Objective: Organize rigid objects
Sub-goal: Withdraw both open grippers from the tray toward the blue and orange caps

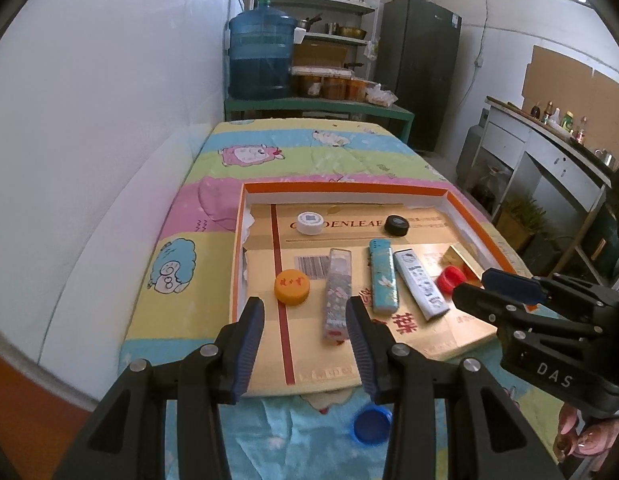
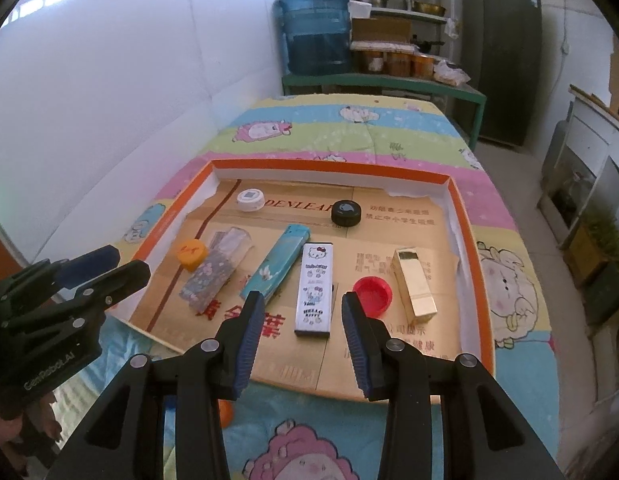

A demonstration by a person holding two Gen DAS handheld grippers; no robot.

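An orange-rimmed cardboard tray (image 1: 341, 189) (image 2: 333, 172) holds lighters and bottle caps. My left gripper (image 1: 305, 316) is open and empty over the tray's near edge, between an orange cap (image 1: 292, 287) and a floral lighter (image 1: 337, 294). My right gripper (image 2: 303, 312) is open and empty, straddling the near end of a white Hello Kitty lighter (image 2: 315, 288). A teal lighter (image 2: 275, 266) lies to its left, a red cap (image 2: 372, 294) and gold lighter (image 2: 414, 282) to its right. White (image 2: 250, 199) and black (image 2: 346, 212) caps sit farther back.
A blue cap (image 1: 371, 426) lies on the cartoon-print bedcover (image 1: 309, 152) in front of the tray. An orange object (image 2: 225, 414) shows under my right gripper. A wall runs along the left. A water jug (image 1: 261, 56) and shelves stand beyond the bed.
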